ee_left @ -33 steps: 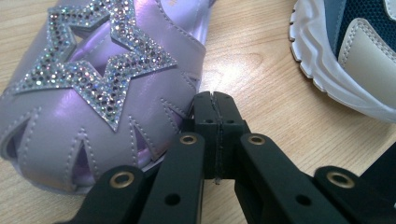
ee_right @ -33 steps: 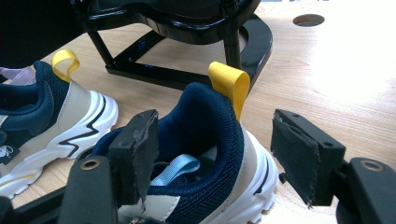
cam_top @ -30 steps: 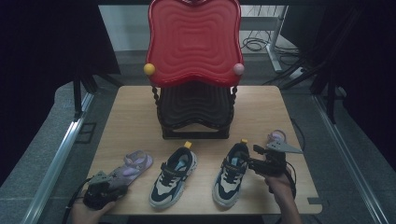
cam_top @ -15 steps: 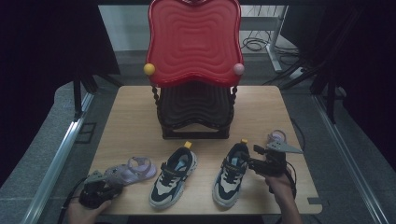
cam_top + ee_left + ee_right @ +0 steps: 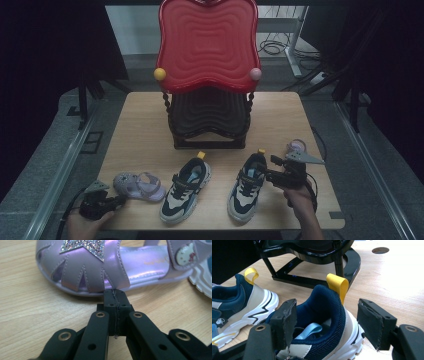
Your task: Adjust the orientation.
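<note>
A purple sandal (image 5: 137, 184) with a glittery star (image 5: 82, 247) lies flat at the table's front left. My left gripper (image 5: 119, 199) is shut and holds nothing; its tip (image 5: 115, 291) sits right at the sandal's sole edge (image 5: 100, 291). Two navy, white and beige sneakers stand side by side, the left sneaker (image 5: 186, 189) and the right sneaker (image 5: 246, 187). My right gripper (image 5: 267, 172) stands open across the right sneaker's heel collar (image 5: 322, 305), one jaw over the shoe's opening and one outside the heel. Its pads (image 5: 367, 322) do not press on it.
A red wavy-topped rack (image 5: 207, 45) with a black lower tier (image 5: 210, 115) stands at the middle back of the wooden table (image 5: 140, 125). A second purple sandal (image 5: 298, 146) lies just behind my right gripper. A round hole (image 5: 380, 250) marks the table top.
The purple sandal has shifted slightly toward the table's near edge, and the left gripper has drawn back a little from it. The right gripper and both sneakers have stayed put.
</note>
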The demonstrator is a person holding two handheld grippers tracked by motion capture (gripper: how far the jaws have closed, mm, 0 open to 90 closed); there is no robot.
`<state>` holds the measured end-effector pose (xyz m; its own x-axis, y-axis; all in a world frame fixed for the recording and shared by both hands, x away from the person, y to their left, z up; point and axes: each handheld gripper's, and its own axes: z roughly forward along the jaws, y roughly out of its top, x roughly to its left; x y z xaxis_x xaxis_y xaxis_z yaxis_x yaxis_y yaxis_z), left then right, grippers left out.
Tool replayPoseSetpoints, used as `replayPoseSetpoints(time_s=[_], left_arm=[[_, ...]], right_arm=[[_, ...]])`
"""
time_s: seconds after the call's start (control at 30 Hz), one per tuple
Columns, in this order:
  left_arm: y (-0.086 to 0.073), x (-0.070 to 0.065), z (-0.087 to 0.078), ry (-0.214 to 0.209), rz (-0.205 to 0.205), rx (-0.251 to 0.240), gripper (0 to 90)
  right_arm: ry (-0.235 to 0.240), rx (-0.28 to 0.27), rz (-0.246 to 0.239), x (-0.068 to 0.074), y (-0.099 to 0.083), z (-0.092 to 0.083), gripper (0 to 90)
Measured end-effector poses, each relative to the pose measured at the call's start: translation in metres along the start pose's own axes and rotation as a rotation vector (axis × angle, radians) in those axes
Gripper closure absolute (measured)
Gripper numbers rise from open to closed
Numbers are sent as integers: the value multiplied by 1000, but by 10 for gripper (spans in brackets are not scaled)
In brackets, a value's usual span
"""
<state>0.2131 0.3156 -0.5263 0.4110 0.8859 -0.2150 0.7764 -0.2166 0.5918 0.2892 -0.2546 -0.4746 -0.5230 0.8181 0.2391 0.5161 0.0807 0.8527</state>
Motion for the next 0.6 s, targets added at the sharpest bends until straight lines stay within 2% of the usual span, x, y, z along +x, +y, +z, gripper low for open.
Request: replayPoseSetpoints(time_s=[0.23, 0.37, 0.43, 0.6], left_arm=[[1, 6, 0, 39, -8, 1, 898], [2, 9, 0, 37, -18, -3, 899], [3, 11, 1, 33, -24, -5, 900], [9, 18, 1, 40, -34, -3, 900]], right_arm=[[12, -10, 8, 0, 1, -2, 323], [29, -16, 19, 1, 1, -2, 324], [4, -11, 9, 1, 1, -2, 325], [1, -7, 12, 1, 1, -1, 325]])
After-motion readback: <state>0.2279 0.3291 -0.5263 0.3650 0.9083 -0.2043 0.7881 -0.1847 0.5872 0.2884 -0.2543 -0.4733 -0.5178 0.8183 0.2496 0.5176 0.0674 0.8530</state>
